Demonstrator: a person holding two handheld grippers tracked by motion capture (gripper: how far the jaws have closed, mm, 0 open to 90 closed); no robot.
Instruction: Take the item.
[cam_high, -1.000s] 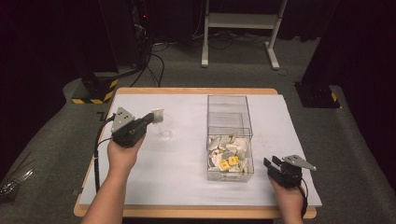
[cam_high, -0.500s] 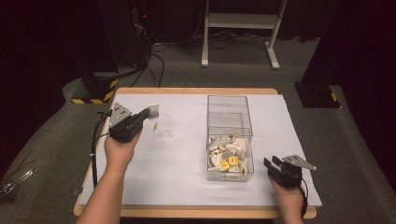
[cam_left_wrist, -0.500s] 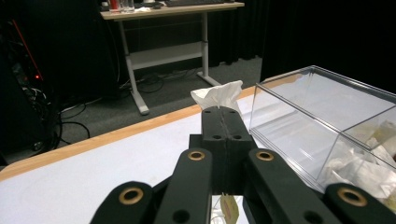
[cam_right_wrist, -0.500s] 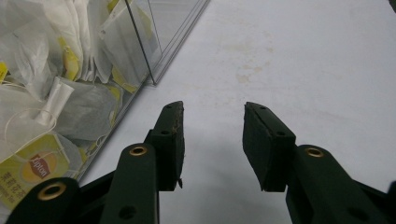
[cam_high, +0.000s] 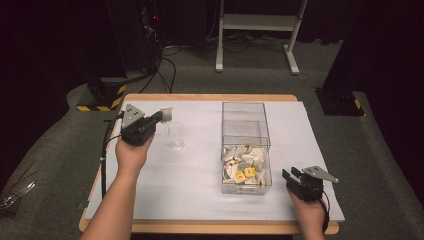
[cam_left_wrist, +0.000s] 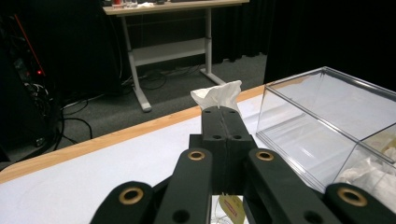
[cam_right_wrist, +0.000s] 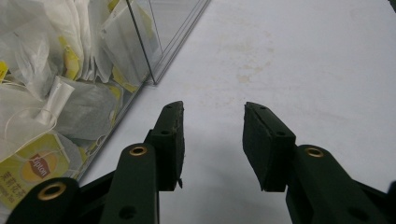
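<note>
**Operator:** High view first. What are the risks?

**Inspector:** The left claw (cam_high: 161, 116) is clamped on a tea bag (cam_high: 166, 113), held above the table (cam_high: 200, 200) just beside a clear glass cup (cam_high: 175, 136). The bag is pinched by one edge. If the grip slips, or the release is off-centre, the bag probably lands on the table beside the cup. A low approach could also knock the light cup over.

**Operator:** Count?

**Inspector:** One cup, one clear plastic box (cam_high: 246, 145), two claws. The box holds a heap of tea bags at its near end; overlap prevents an exact count. Two yellow tags are visible there.

**Operator:** Left gripper view?

**Inspector:** The jaws are pressed together on the tea bag (cam_left_wrist: 217, 95), whose white paper stands above the tips. A yellow tag (cam_left_wrist: 232, 206) hangs below on its string. In my judgement, the string could snag on the cup rim. One bag, one tag, one box (cam_left_wrist: 327, 130) at the right.

**Operator:** Right gripper view?

**Inspector:** The right claw (cam_right_wrist: 212, 140) stands apart, with nothing between the jaws, resting low over the table (cam_right_wrist: 303, 60) beside the box (cam_right_wrist: 140, 42). A sideways move could nudge the box. Several bags show behind the wall; one tag (cam_right_wrist: 35, 170) reads Lipton.
</note>
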